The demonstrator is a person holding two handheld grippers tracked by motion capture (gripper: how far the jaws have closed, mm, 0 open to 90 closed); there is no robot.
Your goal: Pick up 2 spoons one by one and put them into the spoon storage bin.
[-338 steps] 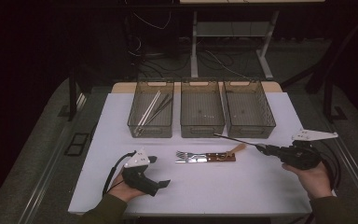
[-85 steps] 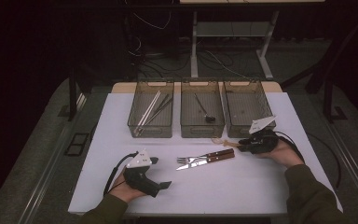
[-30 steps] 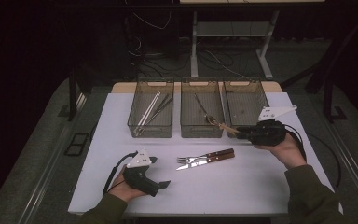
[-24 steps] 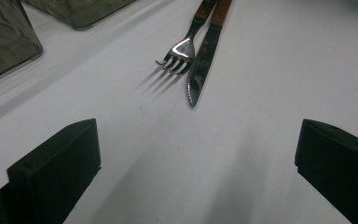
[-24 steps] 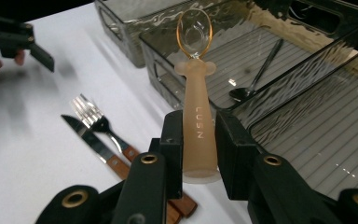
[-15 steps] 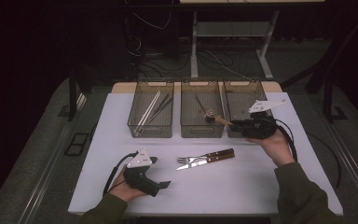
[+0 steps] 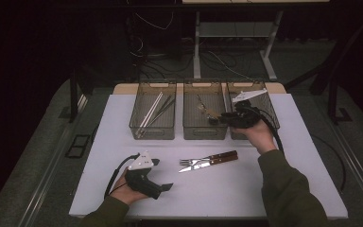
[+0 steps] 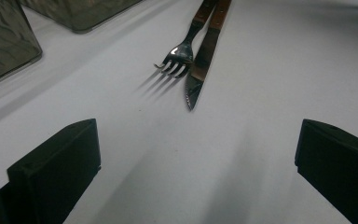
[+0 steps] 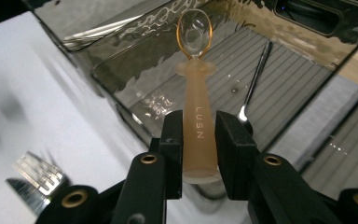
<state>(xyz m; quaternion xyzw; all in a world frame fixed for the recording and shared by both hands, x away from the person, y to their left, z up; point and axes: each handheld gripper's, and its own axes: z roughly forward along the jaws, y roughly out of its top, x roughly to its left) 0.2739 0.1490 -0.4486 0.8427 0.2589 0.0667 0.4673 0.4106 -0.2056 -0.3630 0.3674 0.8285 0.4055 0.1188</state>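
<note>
My right gripper (image 7: 220, 117) (image 9: 199, 126) is shut on the thick handle of a peach plastic spoon (image 7: 207, 111) (image 9: 196, 88) with a clear bowl. The spoon points out over the middle bin (image 7: 204, 133) (image 9: 121, 60), near that bin's right wall. A thin metal spoon (image 9: 256, 77) lies on the bin's ribbed floor. A wood-handled fork (image 7: 194, 162) (image 8: 182, 46) and knife (image 7: 215, 160) (image 8: 204, 53) lie side by side at mid table. My left gripper (image 7: 163, 188) (image 8: 198, 163) rests on the table near the front, open, with its jaws wide apart and bare tabletop between them.
Three smoky clear bins stand in a row at the back of the white table (image 7: 264, 189). The left bin (image 7: 153, 130) holds several long sticks, and the right bin (image 7: 268, 100) sits behind my right hand. The table ends in dark floor on all sides.
My right gripper has carried the spoon left and away from the person, from over the right bin's front to over the middle bin. The left gripper has not moved.
</note>
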